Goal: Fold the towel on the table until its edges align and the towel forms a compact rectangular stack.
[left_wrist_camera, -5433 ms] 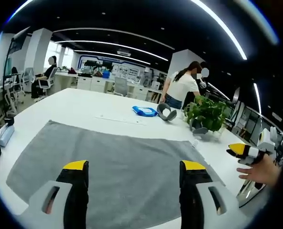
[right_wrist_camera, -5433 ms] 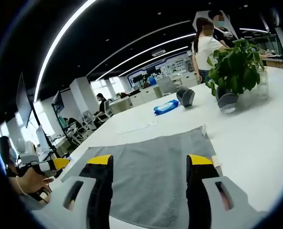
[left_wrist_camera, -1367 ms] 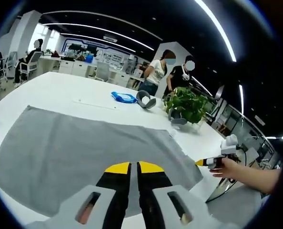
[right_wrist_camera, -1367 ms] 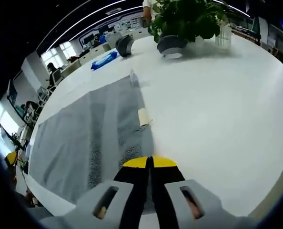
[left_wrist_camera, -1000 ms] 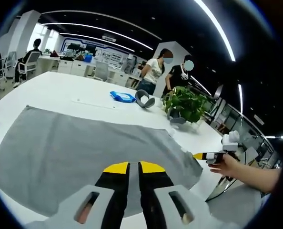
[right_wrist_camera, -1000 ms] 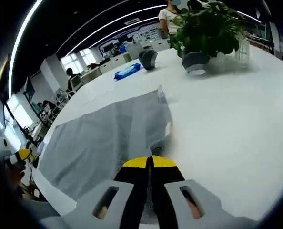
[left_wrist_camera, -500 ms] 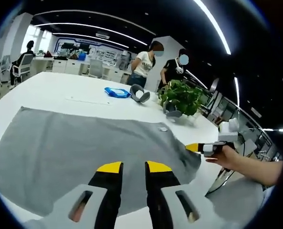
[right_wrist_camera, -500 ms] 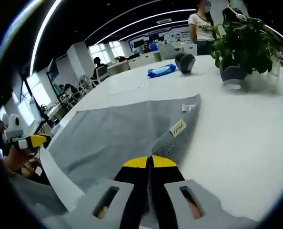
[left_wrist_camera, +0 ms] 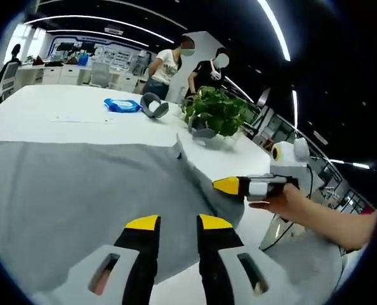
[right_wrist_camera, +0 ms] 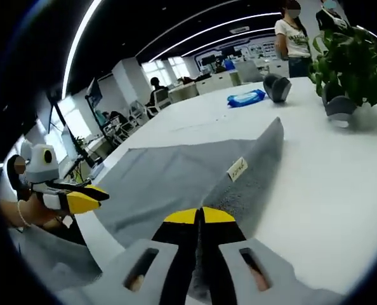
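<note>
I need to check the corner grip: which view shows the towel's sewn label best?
The right gripper view: the label lies face-up on the lifted towel edge just beyond the right gripper. In the left gripper view that edge is a raised ridge, and I cannot make out the label.

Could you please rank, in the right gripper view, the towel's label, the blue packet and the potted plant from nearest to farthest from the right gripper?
1. towel's label, just ahead of the right gripper.
2. potted plant, far right.
3. blue packet, beyond the towel.
</note>
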{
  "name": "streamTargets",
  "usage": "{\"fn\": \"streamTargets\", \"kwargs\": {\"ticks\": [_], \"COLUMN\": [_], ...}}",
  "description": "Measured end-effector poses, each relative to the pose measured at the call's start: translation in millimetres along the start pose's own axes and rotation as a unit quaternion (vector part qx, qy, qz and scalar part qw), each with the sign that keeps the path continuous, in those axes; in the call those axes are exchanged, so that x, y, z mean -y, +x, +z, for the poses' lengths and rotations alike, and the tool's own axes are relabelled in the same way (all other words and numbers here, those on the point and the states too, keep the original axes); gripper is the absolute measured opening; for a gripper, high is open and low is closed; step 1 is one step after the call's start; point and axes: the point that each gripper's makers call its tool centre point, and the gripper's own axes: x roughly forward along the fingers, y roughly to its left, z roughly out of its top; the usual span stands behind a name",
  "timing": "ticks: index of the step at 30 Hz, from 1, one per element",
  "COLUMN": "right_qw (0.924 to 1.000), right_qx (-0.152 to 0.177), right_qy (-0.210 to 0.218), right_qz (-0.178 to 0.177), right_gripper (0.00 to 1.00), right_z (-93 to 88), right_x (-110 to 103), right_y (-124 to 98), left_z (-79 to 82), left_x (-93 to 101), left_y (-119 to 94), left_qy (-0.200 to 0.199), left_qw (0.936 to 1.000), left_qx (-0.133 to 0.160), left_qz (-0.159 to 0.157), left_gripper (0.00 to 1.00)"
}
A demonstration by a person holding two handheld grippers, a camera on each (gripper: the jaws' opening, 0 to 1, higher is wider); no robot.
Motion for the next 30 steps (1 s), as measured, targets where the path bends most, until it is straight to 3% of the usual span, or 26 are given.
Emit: {"fn": "streamTargets", "kwargs": {"ticks": [4, 7, 12, 22, 30], "right_qw": [0.9999, 0.9997, 0.9996, 0.9994, 0.9989], "right_qx": [-0.009, -0.013, -0.017, -0.012, -0.009], "right_qy": [-0.01, -0.014, -0.014, -0.012, -0.016], "right_qz": [0.008, 0.012, 0.018, 0.028, 0.042], "right_gripper": [0.0, 0.0, 0.0, 0.0, 0.0], "right_z": [-3.2, -4.3, -6.6, -3.7, -1.0], "right_x": [-6, -8, -11, -13, -21], "right_y": [4, 5, 6, 7, 7], "left_z": [6.2, 8.2, 13.2, 12.6, 19.6], "left_x": [12.3, 17.0, 26.2, 15.7, 6.5], "left_y": [27, 49, 81, 126, 151], "left_qy": [0.0, -0.034, -0.046, -0.032, -0.036], "left_qw": [0.9995, 0.9981, 0.9967, 0.9955, 0.9949], "left_qx": [-0.02, -0.036, -0.047, -0.081, -0.087], "left_qz": [-0.024, -0.035, -0.048, -0.038, -0.035], "left_gripper": [0.23, 0.23, 0.23, 0.22, 0.22]}}
